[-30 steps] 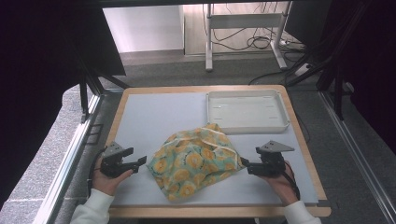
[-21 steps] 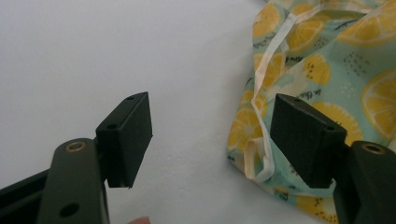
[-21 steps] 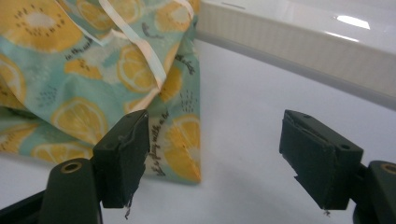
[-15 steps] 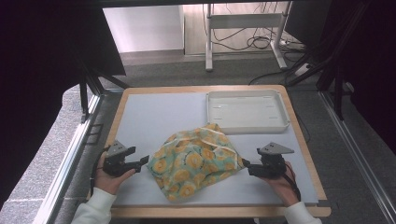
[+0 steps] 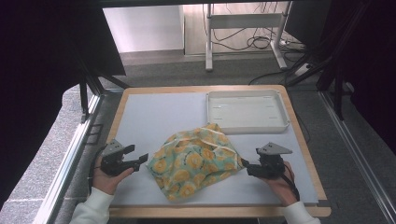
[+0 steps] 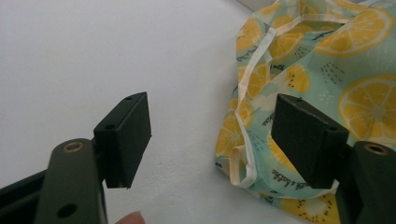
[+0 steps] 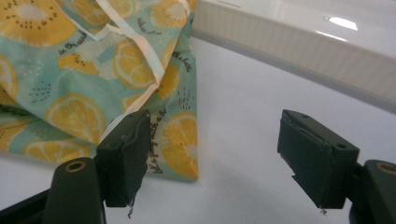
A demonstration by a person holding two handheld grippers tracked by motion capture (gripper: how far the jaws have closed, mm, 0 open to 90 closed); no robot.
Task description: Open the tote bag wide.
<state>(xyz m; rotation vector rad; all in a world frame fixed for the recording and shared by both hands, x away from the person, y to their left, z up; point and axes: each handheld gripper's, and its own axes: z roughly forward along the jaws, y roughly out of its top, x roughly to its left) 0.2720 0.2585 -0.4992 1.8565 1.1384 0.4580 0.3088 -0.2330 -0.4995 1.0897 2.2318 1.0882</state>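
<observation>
Almost nothing has moved; only your left gripper (image 5: 140,160) has crept nearer the cloth (image 5: 196,158). It lies crumpled mid-table between both hands. Your right gripper (image 5: 244,167) seems nearest, its corner just inside. Both jaws gape wide, holding nothing.

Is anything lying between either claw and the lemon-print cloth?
Nothing visible. The left claw and right claw sit open at opposite edges of the cloth, with bare table around them. The white tray lies beyond.
</observation>
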